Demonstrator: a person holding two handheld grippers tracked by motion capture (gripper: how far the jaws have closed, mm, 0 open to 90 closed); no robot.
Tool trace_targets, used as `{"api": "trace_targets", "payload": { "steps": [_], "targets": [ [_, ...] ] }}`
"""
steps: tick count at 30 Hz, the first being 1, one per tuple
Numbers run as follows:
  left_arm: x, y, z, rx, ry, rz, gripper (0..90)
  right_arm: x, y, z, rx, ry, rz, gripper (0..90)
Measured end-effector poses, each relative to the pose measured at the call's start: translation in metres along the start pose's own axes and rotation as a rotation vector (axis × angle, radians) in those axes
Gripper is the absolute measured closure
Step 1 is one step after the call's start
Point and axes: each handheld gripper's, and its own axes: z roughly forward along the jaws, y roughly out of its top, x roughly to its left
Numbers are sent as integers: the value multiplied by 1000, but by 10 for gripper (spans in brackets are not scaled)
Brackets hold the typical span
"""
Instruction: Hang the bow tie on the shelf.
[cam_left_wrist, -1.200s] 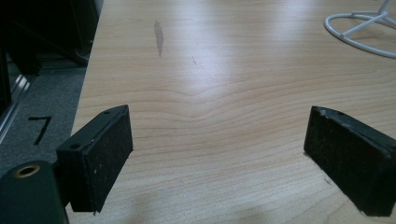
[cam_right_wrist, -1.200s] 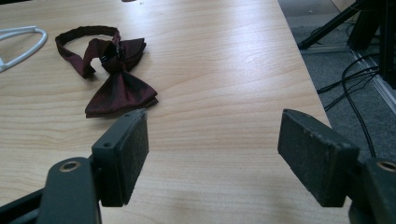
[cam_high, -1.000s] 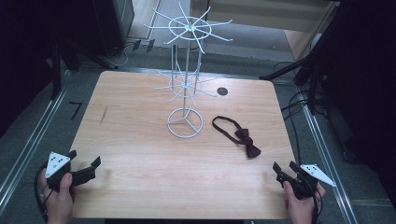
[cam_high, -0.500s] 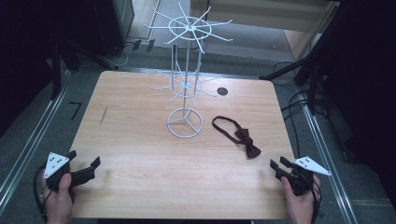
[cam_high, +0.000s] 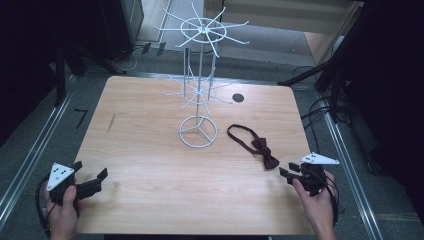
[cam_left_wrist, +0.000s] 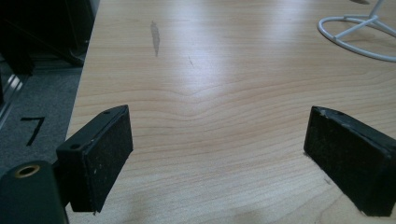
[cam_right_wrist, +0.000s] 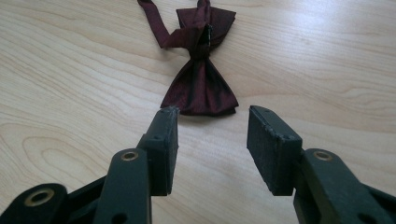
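The right tongs (cam_right_wrist: 212, 140) are standing part-open just short of the dark red bow tie (cam_right_wrist: 201, 88), nothing between the pads, having just been closing. The tie is lying flat on the table (cam_high: 150, 150), to the right of the white wire stand (cam_high: 199, 131). The left tongs (cam_left_wrist: 219, 163) are gaping wide, grasping nothing. Risk: pinching only the thin fabric edge, so the tie is slipping free, or its strap (cam_high: 240, 131) is snagging on the stand's hooks.

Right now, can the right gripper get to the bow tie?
Probably yes. The right gripper points at the bow tie with open jaws, and there is bare table between them.
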Motion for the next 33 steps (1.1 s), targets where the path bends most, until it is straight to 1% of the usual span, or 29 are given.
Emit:
{"api": "trace_targets", "payload": {
  "steps": [2, 4, 5, 6, 8, 9, 12, 13, 14, 15, 22, 23, 24, 25, 28, 33],
  "targets": [
    [0, 0, 0, 1, 0, 1, 88, 0, 8, 2, 28, -5, -16, 542],
    [0, 0, 0, 2, -1, 2, 88, 0, 15, 4, 57, -6, -19, 543],
    [0, 0, 0, 2, -1, 2, 88, 0, 15, 4, 57, -6, -19, 543],
    [0, 0, 0, 2, -2, 2, 88, 0, 22, 6, 88, -10, -32, 541],
    [0, 0, 0, 0, -2, 0, 88, -1, 28, 8, 114, -9, -39, 539],
    [0, 0, 0, 0, -3, 0, 88, -1, 31, 9, 131, -11, -34, 536],
    [0, 0, 0, 1, -4, 0, 88, -2, 40, 14, 174, -2, -38, 527],
    [0, 0, 0, 1, -4, 0, 88, -2, 40, 14, 174, -2, -38, 527],
    [0, 0, 0, 3, -4, 0, 88, -2, 47, 18, 206, -8, -54, 528],
    [0, 0, 0, 3, -4, 0, 88, -1, 50, 20, 220, -9, -61, 527],
    [1, 0, 0, 2, -7, -1, 88, 2, 70, 31, 294, 13, -79, 491],
    [1, 0, 0, 2, -7, -1, 88, 2, 70, 31, 294, 13, -79, 491],
    [0, 0, 0, 2, -7, -3, 88, 2, 76, 35, 323, 22, -83, 469],
    [0, 0, 0, 3, -8, -3, 88, 3, 78, 37, 332, 20, -83, 459],
    [0, 0, 0, 4, -7, -1, 88, 5, 85, 43, 362, 26, -104, 434],
    [1, 0, 0, 3, -10, -2, 88, 12, 98, 51, 388, 20, -137, 427]
  ]
}}
